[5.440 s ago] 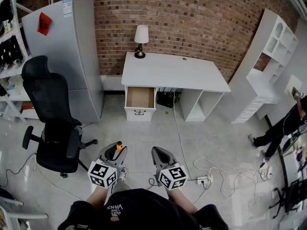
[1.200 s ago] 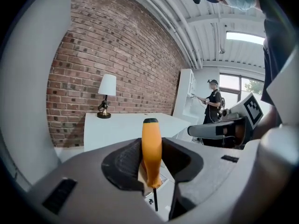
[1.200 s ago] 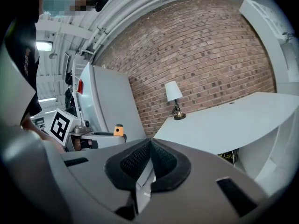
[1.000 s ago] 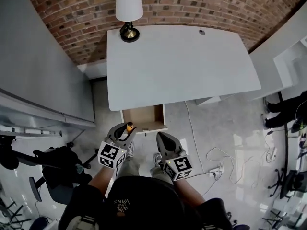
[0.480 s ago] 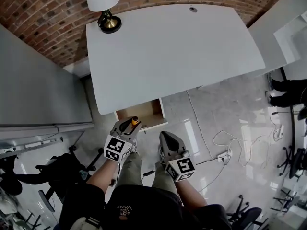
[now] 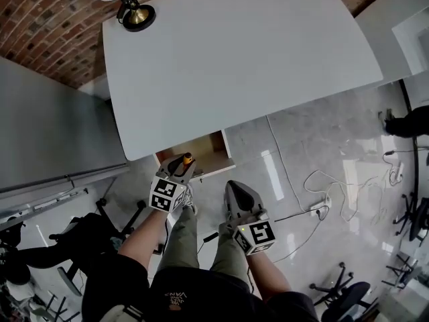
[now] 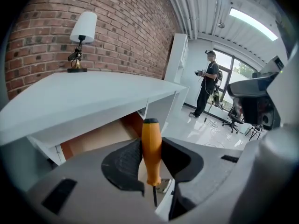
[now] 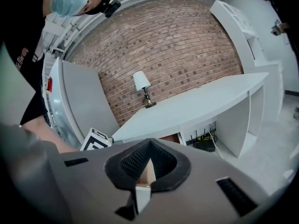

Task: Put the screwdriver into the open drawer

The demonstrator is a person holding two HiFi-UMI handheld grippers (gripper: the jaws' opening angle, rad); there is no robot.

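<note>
While we hold the screwdriver (image 7: 151, 148) in our left gripper (image 6: 179, 164), the job is only partly done. The two left fingers (image 7: 124, 164) press on the orange handle from both sides, so only the handle keeps them apart. The handle points up and the thin metal tip points down. Our left gripper hangs right at the front edge of the open drawer (image 6: 204, 150), which sticks out from under the white desk (image 6: 234, 59). From the head view, the orange top sits over the front part of the drawer, but we cannot tell if the tip is inside it yet. We can see the brown wood inside the drawer. Our right gripper (image 6: 234, 188) is beside the left one, a bit closer to us and over the floor. Its fingers (image 8: 135, 162) touch at the tips and hold nothing. A lamp (image 6: 137, 15) stands on the far corner of the desk. What is left, we think, is to bring the screwdriver down into the drawer, open the left fingers and let it lie there. We should take care that the tip does not bump the drawer's front.
</note>
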